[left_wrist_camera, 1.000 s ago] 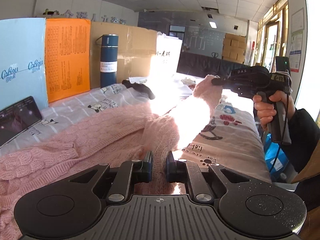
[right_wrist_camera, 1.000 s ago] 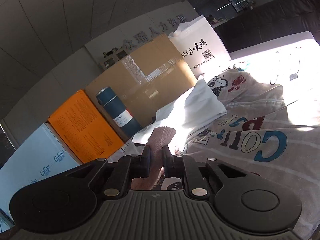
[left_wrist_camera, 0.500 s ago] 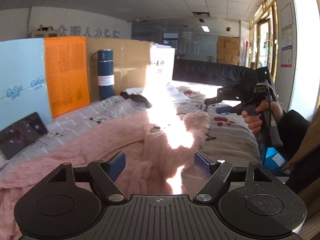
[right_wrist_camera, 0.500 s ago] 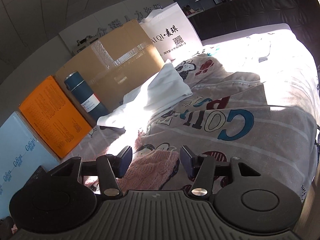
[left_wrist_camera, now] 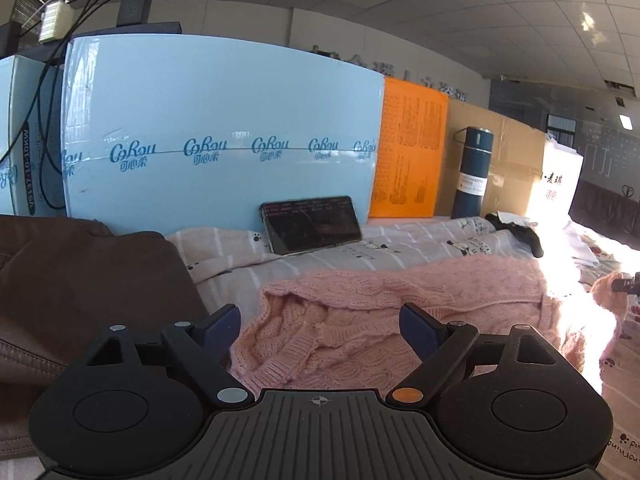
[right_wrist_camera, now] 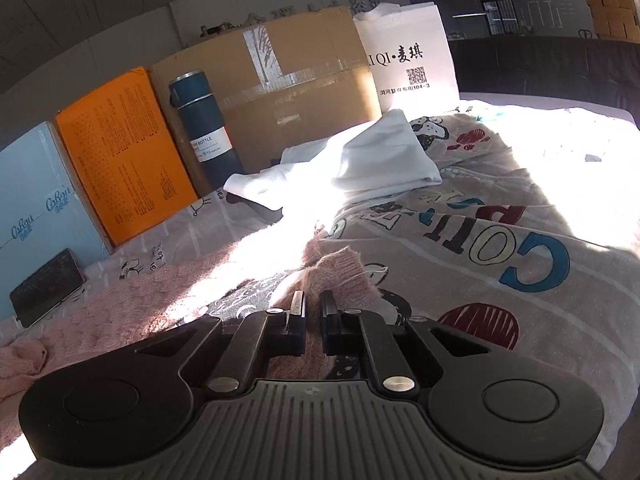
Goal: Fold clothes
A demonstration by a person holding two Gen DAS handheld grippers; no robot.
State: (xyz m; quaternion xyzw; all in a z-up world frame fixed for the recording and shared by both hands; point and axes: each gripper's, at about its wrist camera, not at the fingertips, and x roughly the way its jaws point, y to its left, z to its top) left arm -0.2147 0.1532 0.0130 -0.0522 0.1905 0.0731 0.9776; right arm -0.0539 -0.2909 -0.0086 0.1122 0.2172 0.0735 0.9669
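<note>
Here right claw apparently pinches sweater.

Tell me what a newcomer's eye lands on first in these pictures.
The pink sweater spread across the cartoon-print bedsheet, one sleeve cuff pinched in the shut right gripper. The left gripper, jaws just opened wide, hovers empty over the sweater's near edge. Behind stands a row of boxes: the light blue box, the orange box, with a dark blue bottle beside it.

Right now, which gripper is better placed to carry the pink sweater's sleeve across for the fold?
Right. The right gripper is shut on the sleeve cuff; the left gripper is open over the pink sweater, gripping nothing.
</note>
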